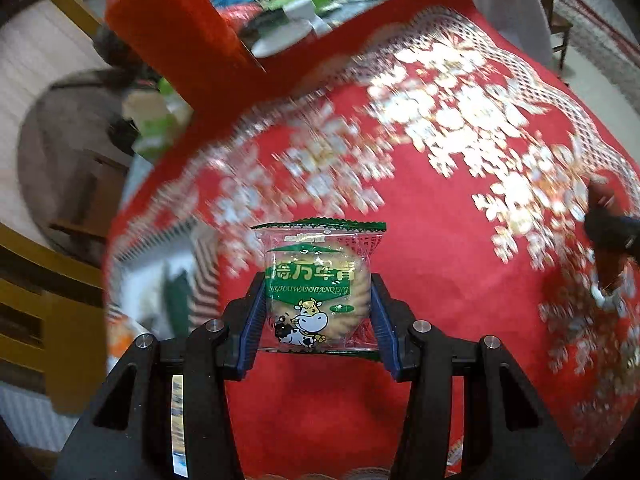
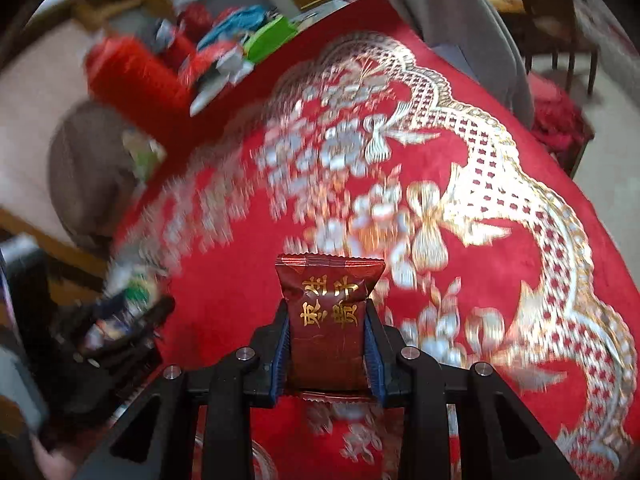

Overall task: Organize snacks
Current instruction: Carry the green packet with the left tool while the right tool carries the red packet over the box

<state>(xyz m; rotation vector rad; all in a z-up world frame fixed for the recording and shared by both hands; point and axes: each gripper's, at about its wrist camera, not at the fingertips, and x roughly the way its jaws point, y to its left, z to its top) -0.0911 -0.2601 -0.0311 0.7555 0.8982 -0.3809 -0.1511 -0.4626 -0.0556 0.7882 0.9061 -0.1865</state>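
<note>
A clear and green biscuit packet with a cartoon cow sits upright between the blue pads of my left gripper, which is shut on its two sides, lifted over the red tablecloth. My right gripper is shut on a dark red candy packet with gold characters, held above the same tablecloth. At the right edge of the left wrist view the other gripper shows as a dark blur. In the right wrist view the other gripper appears at the lower left with a green packet in it.
A tall red container stands at the far left corner of the table, beside a heap of coloured wrappers and boxes. A grey round rug lies on the floor to the left. A wooden chair stands at the far right.
</note>
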